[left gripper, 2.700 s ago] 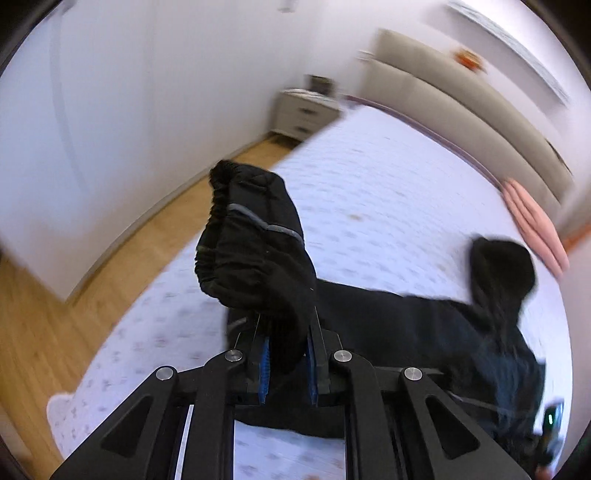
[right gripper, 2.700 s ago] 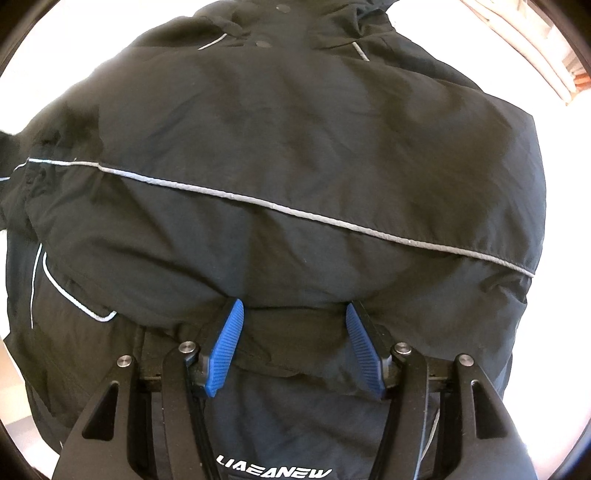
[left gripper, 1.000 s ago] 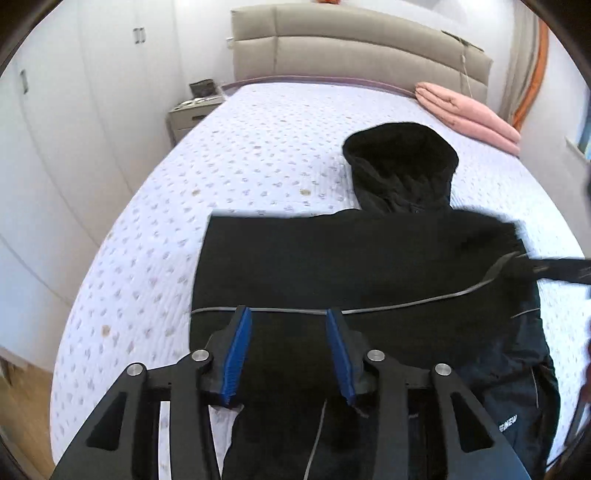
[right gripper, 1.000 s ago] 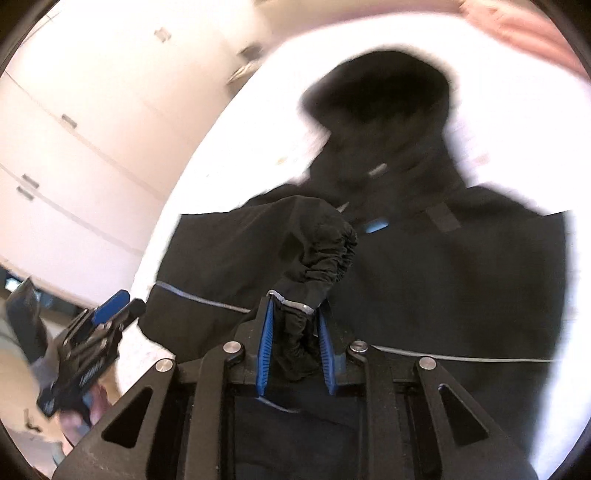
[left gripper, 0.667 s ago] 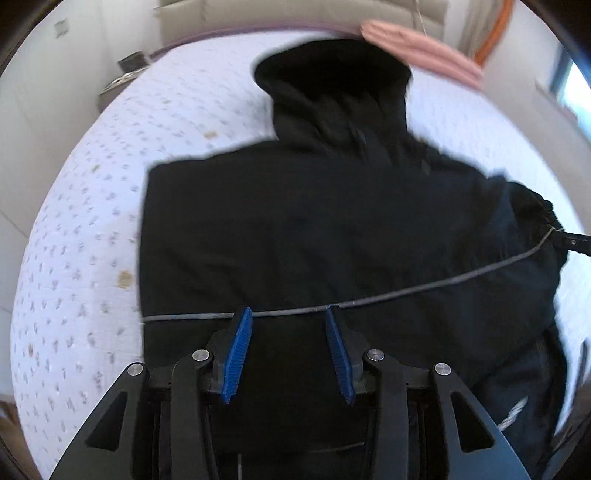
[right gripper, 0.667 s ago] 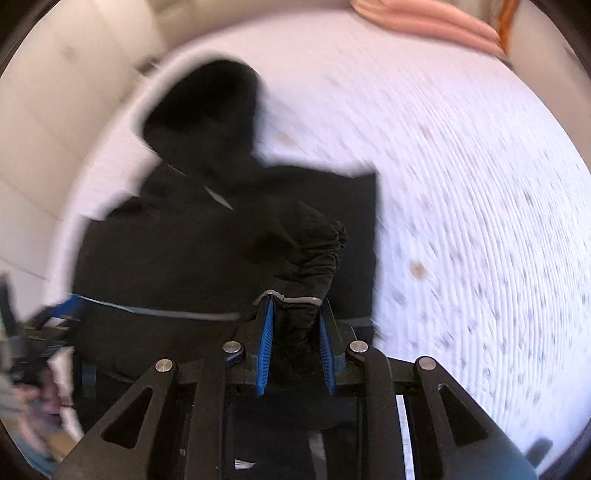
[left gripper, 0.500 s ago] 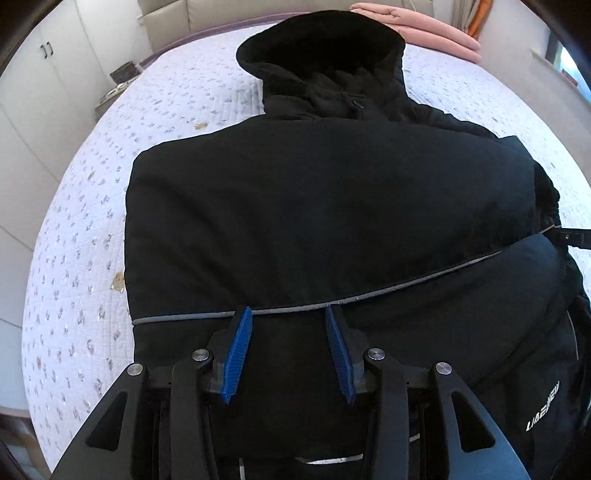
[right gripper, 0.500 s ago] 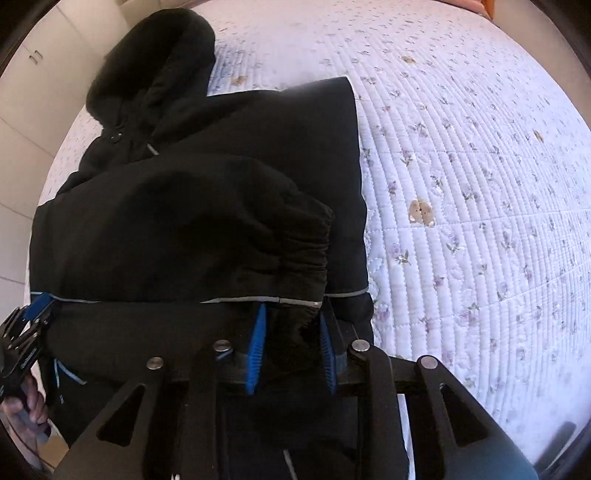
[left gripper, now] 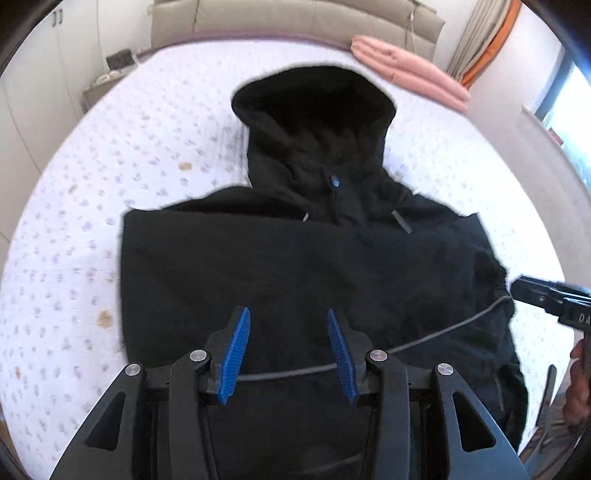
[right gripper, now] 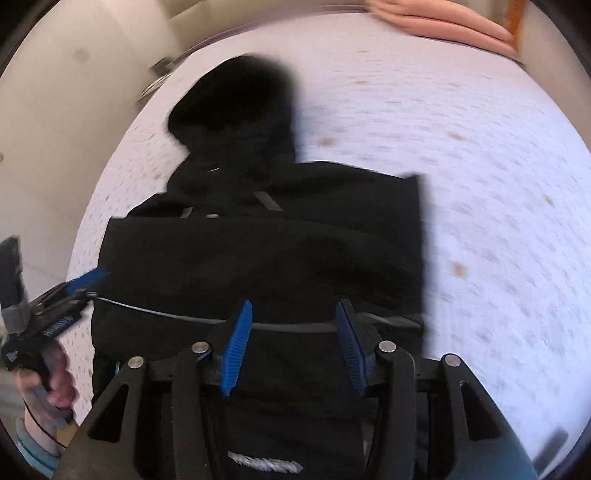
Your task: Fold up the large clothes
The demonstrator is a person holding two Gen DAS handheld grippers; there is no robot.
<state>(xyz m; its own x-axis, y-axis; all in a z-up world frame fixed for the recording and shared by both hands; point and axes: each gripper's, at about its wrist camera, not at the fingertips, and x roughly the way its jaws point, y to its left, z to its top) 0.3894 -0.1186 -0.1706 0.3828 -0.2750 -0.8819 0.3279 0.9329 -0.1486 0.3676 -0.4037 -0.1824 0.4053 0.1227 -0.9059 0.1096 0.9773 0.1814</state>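
Both wrist views steeply downward, close, sharing black jacket (left gripper: pixel 314 258)

A home bedroom. A bed (left gripper: pixel 92 229) with a flowered white quilt fills the room, a padded headboard (left gripper: pixel 295 18) at its far end. A nightstand (left gripper: pixel 107 83) stands far left, curtains (left gripper: pixel 480 40) far right.

- A black hooded jacket (left gripper: pixel 295 258) lay flat on the floral bedspread (left gripper: pixel 110 184), hood toward the headboard (left gripper: pixel 295 18).
- The left gripper (left gripper: pixel 288 343) hovered over it, blue pads apart, gripping nothing.
- Pink folded bedding (left gripper: pixel 406 74) sat beyond the jacket.
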